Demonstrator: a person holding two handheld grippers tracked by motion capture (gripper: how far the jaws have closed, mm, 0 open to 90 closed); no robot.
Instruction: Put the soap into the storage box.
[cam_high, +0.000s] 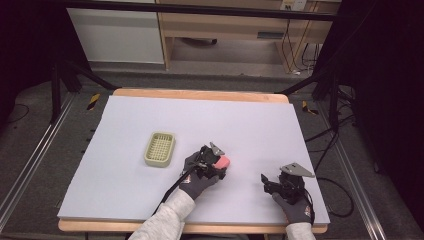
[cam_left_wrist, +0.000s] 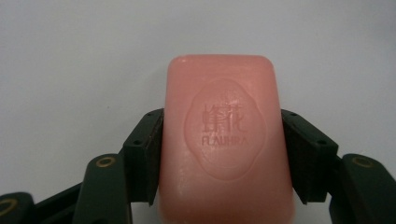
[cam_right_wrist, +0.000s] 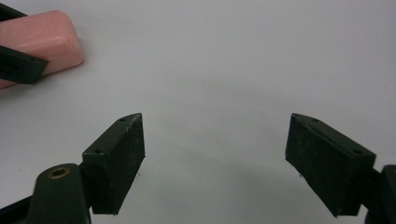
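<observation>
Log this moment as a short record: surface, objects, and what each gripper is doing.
surface: white sheet over a wooden table
soap: pink bar with a stamped emblem, clamped on both long sides
soap dish: pale slotted tray, empty, left of the soap
left gripper: shut on the soap
right gripper: open, nothing between its jaws, above bare sheet

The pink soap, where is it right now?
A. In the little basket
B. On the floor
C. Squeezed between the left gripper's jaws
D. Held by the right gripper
C: the left gripper has a jaw pressed on each side of the pink soap.
</observation>
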